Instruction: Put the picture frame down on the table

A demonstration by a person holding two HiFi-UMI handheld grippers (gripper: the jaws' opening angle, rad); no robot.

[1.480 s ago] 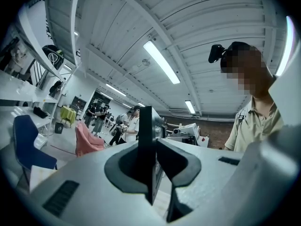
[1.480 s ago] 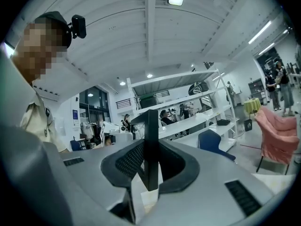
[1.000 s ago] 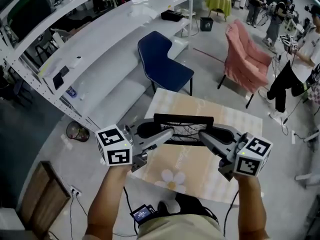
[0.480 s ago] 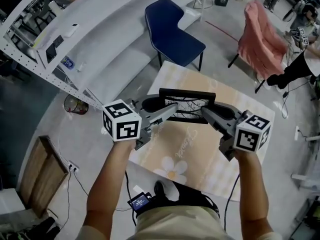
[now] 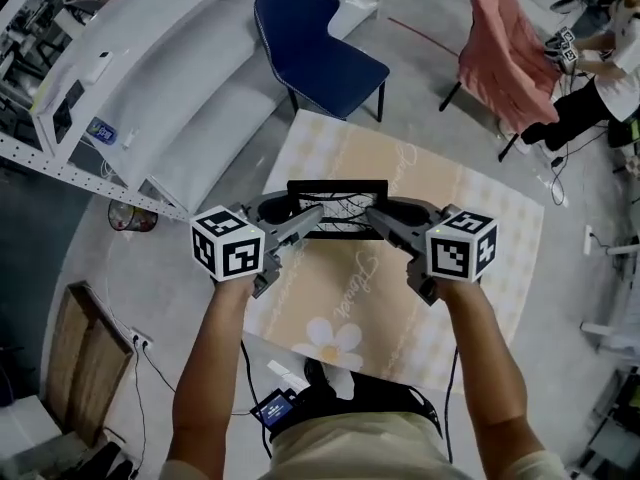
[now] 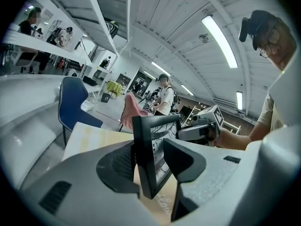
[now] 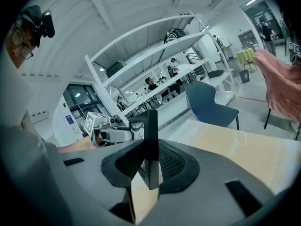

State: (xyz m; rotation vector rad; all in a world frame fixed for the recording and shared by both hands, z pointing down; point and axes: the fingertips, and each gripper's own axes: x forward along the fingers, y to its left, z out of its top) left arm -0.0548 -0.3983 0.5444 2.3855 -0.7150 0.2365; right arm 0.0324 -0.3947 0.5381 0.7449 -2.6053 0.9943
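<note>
A black picture frame [image 5: 337, 187] with a line drawing hangs upright over the beige flowered tablecloth of the table [image 5: 480, 258], between my two grippers. The left gripper [image 5: 312, 216] is at the frame's left edge. In the left gripper view the frame [image 6: 146, 159] lies against the left jaw, with a gap to the right jaw; these jaws have just been opening. The right gripper [image 5: 376, 216] holds the frame's right edge. In the right gripper view both ribbed pads press on that edge [image 7: 151, 145].
A blue chair [image 5: 310, 38] stands beyond the table, and a chair draped in pink cloth [image 5: 510, 53] at the back right. A white shelf unit [image 5: 120, 88] runs along the left. A person [image 5: 595, 88] stands at the far right. A small device [image 5: 272, 408] lies on the floor.
Both grippers have come down towards the tablecloth with the frame between them. The left gripper's jaws stand wider apart than before.
</note>
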